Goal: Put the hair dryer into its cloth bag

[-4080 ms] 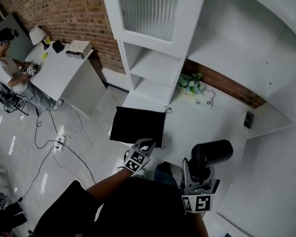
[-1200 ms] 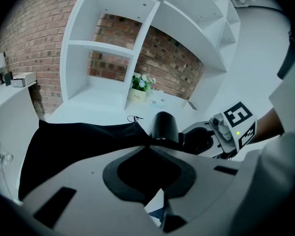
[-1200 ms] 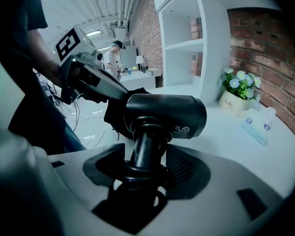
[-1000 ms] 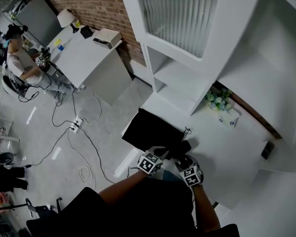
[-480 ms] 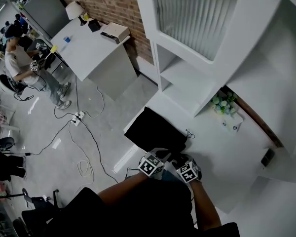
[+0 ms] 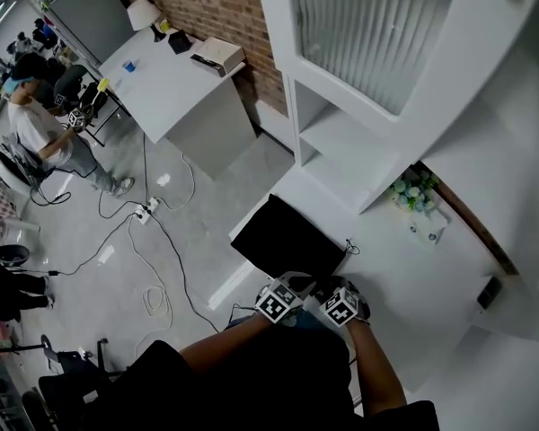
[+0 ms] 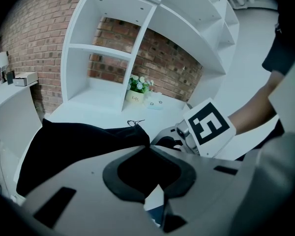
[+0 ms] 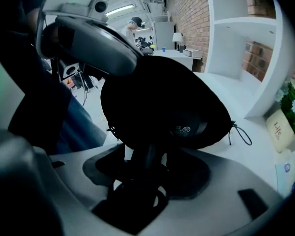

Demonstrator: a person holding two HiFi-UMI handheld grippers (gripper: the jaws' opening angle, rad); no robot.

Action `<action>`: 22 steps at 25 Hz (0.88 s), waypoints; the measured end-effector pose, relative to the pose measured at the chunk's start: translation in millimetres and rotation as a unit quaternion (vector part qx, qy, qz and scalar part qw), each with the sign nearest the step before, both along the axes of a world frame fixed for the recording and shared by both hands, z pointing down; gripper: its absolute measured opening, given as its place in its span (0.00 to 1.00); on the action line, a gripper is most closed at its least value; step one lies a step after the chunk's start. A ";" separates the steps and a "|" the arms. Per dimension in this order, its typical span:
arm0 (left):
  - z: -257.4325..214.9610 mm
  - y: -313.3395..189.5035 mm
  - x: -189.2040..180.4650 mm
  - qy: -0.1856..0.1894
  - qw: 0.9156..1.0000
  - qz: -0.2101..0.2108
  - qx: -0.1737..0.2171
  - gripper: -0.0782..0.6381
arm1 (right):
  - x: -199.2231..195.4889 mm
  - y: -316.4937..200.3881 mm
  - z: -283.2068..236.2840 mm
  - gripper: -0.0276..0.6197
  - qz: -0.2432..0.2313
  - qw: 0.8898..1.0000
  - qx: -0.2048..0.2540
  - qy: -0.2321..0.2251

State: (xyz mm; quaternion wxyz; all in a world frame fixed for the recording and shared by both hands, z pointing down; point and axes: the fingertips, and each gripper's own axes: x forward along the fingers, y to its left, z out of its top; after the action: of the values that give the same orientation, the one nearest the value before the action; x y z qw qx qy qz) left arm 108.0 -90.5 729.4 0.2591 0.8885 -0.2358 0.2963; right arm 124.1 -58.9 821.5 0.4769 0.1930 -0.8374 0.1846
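Black cloth bag [image 6: 292, 236] lies flat on the white desk [image 6: 413, 281], its mouth toward the person. The left gripper [image 7: 148, 148] is clamped on the bag's near hem and lifts the rim. The right gripper [image 8: 146, 157] grips the hair dryer [image 8: 187, 130] by its handle, jaws set wide round it. The dryer's head sits at the bag's mouth, with the drawstring [image 8: 242, 132] hanging just beside it. Whether the head is already past the rim cannot be told: black on black.

Step in hand, as judged: feeding the dryer head-first into the opening. The next move likely calls for the left gripper to hold the hem up and apart. The right would then push the dryer deeper along the bag and release the handle once the body is inside.
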 end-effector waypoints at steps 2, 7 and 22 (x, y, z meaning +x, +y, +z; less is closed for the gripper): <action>0.0 1.6 0.5 0.002 1.000 0.002 -0.003 0.16 | 2.0 0.6 5.1 0.48 -0.011 1.000 0.009 0.013; 1.5 9.4 -2.8 0.008 1.000 0.010 -0.016 0.16 | -0.5 3.9 12.0 0.49 0.002 1.000 0.004 0.025; 2.3 15.9 -10.3 0.038 0.998 0.048 -0.015 0.16 | 43.5 46.0 -18.7 0.54 0.123 0.990 0.020 0.061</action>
State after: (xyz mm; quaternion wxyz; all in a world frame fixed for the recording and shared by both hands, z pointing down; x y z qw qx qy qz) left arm 97.7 -74.6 731.7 0.2669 0.9054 -0.1783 0.2778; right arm 167.7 -13.0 802.7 0.4970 0.3149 -0.7802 0.2125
